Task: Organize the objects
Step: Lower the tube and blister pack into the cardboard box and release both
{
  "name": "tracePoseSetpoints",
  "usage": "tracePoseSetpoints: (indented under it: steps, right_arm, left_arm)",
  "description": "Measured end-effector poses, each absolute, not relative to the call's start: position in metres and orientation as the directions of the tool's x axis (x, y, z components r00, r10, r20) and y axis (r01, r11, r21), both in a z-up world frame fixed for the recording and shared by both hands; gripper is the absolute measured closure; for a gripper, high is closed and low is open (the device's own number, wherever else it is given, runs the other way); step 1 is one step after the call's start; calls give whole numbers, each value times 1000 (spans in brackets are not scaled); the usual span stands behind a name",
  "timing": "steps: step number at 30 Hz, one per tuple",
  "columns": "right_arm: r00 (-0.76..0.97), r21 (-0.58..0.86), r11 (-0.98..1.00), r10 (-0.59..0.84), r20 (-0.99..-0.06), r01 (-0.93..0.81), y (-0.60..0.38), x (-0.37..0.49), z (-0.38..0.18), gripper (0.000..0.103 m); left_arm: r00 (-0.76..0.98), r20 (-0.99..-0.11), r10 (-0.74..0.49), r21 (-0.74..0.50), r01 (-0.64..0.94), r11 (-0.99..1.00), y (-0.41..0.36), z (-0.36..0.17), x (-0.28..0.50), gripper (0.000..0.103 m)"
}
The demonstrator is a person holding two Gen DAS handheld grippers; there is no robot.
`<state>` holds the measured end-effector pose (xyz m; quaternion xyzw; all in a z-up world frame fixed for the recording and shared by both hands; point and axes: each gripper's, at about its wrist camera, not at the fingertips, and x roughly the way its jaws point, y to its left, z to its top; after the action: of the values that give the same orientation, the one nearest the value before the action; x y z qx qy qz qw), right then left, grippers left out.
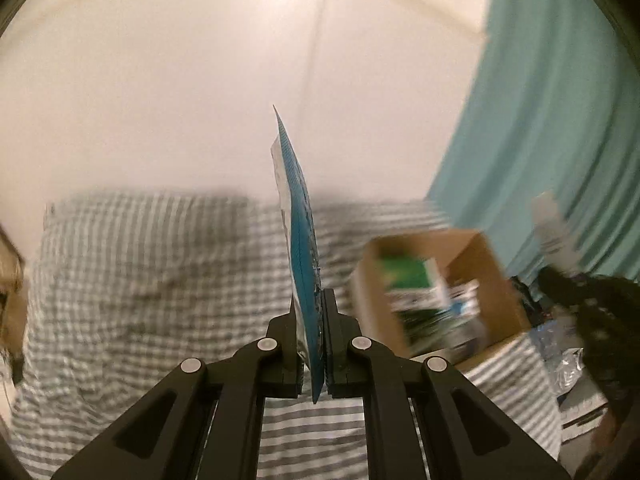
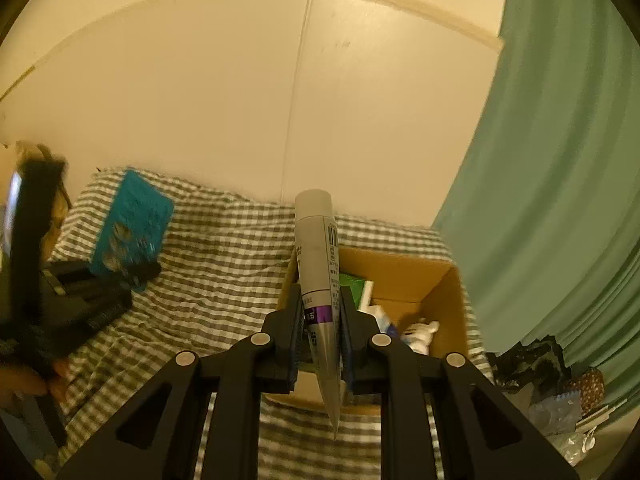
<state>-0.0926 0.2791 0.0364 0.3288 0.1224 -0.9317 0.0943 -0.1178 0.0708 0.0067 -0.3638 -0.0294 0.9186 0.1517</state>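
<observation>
My left gripper (image 1: 310,304) is shut on a flat blue blister pack (image 1: 301,232), seen edge-on and sticking up above the checked bedcover (image 1: 140,272). In the right wrist view the same blister pack (image 2: 132,224) shows its blue face at the left, with the left gripper (image 2: 138,274) under it. My right gripper (image 2: 320,300) is shut on a grey tube (image 2: 318,256) with a purple band, cap end up, held just in front of an open cardboard box (image 2: 440,280). The box (image 1: 492,264) holds a green carton (image 1: 408,280) and other small items.
A teal curtain (image 2: 560,160) hangs at the right, a pale wall (image 2: 200,100) behind the bed. Dark clutter and plastic wrappers (image 2: 552,392) lie at the lower right beside the bed. Another cardboard edge (image 1: 8,280) shows at the far left.
</observation>
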Motion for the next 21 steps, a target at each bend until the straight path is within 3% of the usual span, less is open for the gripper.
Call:
tracePoseSetpoints:
  steps: [8, 21]
  right_arm:
    - [-788, -135, -961, -111, -606, 240, 329, -92, 68, 87]
    - [-710, -8, -986, -113, -695, 165, 392, -160, -2, 87]
  left_arm:
    - [-692, -604, 395, -124, -408, -904, 140, 49, -91, 96]
    - [-578, -725, 375, -81, -470, -879, 244, -29, -128, 96]
